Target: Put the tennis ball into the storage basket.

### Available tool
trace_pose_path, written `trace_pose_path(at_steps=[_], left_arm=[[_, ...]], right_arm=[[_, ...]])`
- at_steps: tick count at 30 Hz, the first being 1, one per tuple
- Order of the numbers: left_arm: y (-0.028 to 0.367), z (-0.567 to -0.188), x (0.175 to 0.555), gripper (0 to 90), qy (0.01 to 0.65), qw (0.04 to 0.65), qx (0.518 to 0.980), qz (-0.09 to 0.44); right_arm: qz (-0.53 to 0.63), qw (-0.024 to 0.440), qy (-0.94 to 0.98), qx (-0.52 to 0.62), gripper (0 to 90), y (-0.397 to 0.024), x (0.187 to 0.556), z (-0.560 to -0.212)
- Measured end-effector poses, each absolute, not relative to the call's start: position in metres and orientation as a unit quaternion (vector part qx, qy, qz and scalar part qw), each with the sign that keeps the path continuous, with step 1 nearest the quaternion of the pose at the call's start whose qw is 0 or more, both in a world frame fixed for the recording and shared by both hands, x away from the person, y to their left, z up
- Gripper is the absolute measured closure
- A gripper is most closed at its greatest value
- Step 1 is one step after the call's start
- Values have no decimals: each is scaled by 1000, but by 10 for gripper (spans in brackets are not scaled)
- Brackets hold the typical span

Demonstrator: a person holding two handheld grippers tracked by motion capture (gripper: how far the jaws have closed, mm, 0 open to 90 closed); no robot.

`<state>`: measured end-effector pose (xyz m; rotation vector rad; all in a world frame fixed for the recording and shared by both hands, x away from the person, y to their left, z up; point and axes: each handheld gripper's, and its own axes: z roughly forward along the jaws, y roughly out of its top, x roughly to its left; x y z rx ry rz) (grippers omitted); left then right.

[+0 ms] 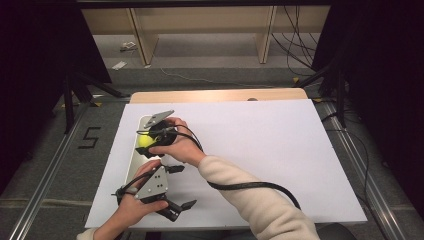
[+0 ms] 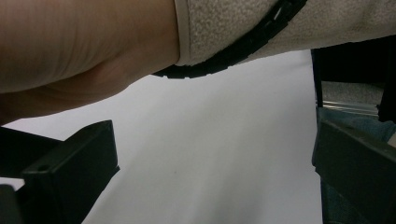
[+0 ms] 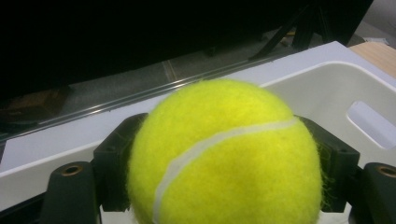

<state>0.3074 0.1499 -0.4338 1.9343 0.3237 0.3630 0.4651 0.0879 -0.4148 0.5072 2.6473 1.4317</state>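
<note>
right claw (image 1: pixel 150 141) clamped tennis ball (image 3: pixel 224 154) over white tray (image 3: pixel 327 88) | left claw (image 1: pixel 181 209) gaped wide above counter (image 1: pixel 260 145)

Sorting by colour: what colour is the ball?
Yellow-green with a white seam, the ball shows best in the right gripper view.

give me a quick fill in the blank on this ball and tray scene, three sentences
1. The right tongs are shut on a fuzzy ____ tennis ball.
2. The ball is held above the pale plastic ____ at the table's left side.
3. The left tongs, near the white table's front edge, stand ____ and hold nothing.

Missing words: yellow; tray; open
</note>
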Motion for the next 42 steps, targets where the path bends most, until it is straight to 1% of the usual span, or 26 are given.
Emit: trace_pose_path(at_steps=[42], left_arm=[[150,-434,307,0,137,540,816,151]], right_arm=[[445,39,881,158,259,99,465,-430]])
